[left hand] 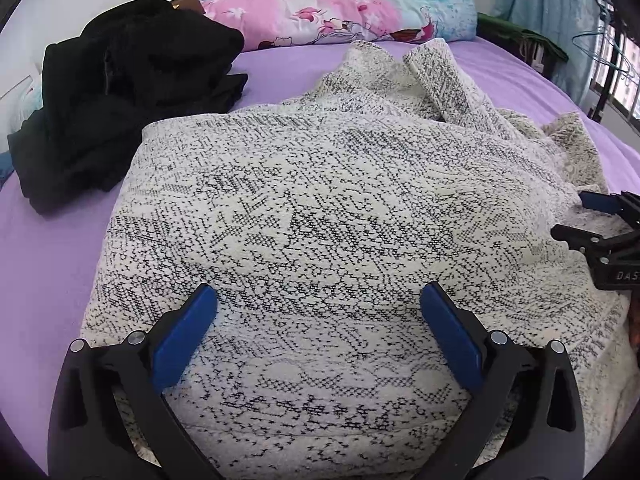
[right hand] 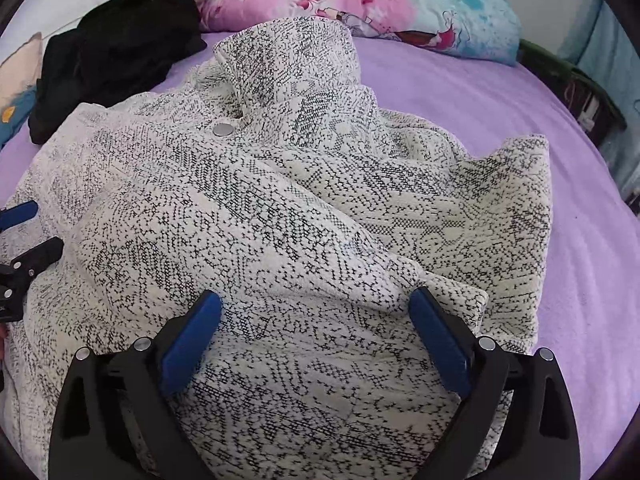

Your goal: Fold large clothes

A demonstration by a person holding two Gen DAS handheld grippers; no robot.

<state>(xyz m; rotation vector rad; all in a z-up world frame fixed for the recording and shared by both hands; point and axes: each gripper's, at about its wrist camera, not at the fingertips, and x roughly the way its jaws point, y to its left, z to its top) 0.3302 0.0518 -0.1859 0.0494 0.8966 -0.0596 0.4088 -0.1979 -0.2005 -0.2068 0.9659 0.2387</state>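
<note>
Nearest, the left claw [left hand: 318, 300] and right claw [right hand: 314, 306] both stood wide, empty, above a speckled white knit garment [right hand: 280, 208] rumpled on the purple bed [right hand: 500, 112]. Beyond lay black clothes [left hand: 132, 92] and a pink-and-blue quilt [left hand: 340, 12].

My right hand-held gripper [right hand: 314, 334] hangs wide open over the rumpled white-and-black knit jacket [right hand: 280, 208] on the purple bed [right hand: 460, 92]. Its silver snap button [right hand: 223, 129] lies ahead; black clothes [right hand: 120, 48] far ahead-left, the left hand-held gripper [right hand: 24, 236] at left.
</note>
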